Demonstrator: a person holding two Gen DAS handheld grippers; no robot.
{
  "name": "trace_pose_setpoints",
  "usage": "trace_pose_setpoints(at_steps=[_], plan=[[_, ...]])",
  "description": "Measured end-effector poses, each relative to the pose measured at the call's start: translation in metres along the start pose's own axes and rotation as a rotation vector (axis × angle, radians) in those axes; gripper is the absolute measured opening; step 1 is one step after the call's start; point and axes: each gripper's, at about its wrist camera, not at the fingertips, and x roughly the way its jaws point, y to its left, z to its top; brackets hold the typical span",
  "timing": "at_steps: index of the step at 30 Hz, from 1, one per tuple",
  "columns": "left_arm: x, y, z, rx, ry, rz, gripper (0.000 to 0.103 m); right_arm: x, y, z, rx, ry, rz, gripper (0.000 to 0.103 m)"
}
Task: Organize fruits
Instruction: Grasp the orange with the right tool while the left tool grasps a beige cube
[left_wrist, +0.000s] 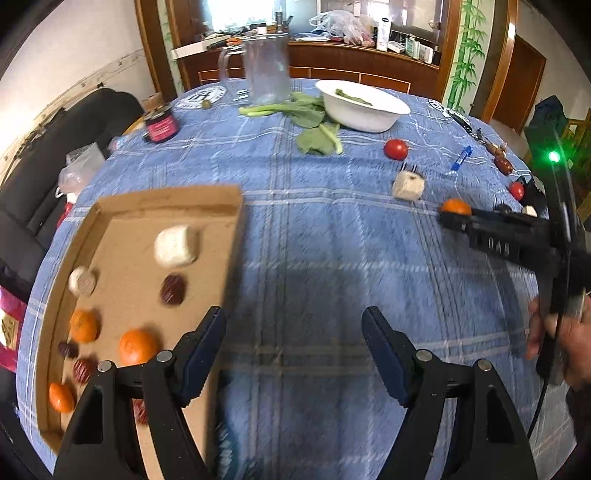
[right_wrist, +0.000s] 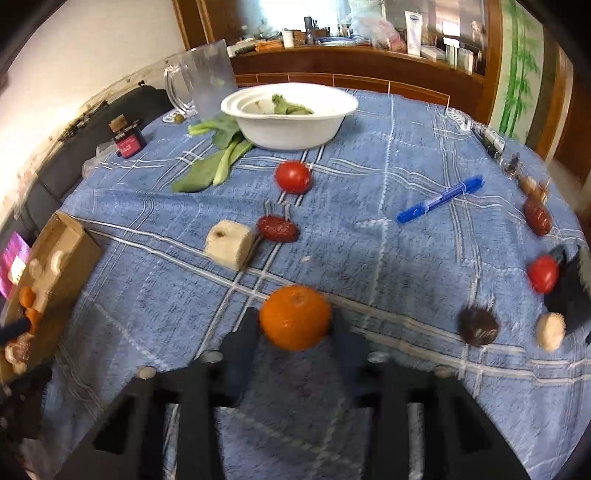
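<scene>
My right gripper (right_wrist: 295, 325) is shut on an orange mandarin (right_wrist: 294, 317) and holds it over the blue cloth; it also shows in the left wrist view (left_wrist: 455, 211) at the right. My left gripper (left_wrist: 293, 350) is open and empty, just right of a cardboard tray (left_wrist: 221, 251). The tray holds mandarins (left_wrist: 137, 346), red dates (left_wrist: 173, 290) and white chunks (left_wrist: 176, 246). Loose on the cloth lie a tomato (right_wrist: 292, 177), a red date (right_wrist: 277, 229), a pale cube (right_wrist: 228, 244), a second tomato (right_wrist: 542, 274) and a dark fruit (right_wrist: 478, 326).
A white bowl (right_wrist: 291, 129) with greens and a clear pitcher (right_wrist: 207, 79) stand at the back. Leafy stalks (right_wrist: 218, 158), a blue marker (right_wrist: 439, 199), a dark jar (right_wrist: 129, 142) and a black object (right_wrist: 570, 291) at the right edge lie around.
</scene>
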Motion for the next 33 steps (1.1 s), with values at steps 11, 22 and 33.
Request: trace_pose_setpoints(at_steps=[11,22,33], plan=[[0.058,-0.079,0.078,0.029,-0.017,-0.096,0.075,-0.053,-0.027,-0.037,-0.025,-0.066,-0.037,0.038],[0.106,-0.096,0.099,-0.004,0.02,-0.168,0.035,-0.058,-0.049,-0.051,0.047,-0.078,-0.021,0.038],[0.072,-0.084,0.063,0.082,0.001,-0.177,0.025,-0.068,-0.044,-0.063,0.089,-0.069,-0.032,0.038]])
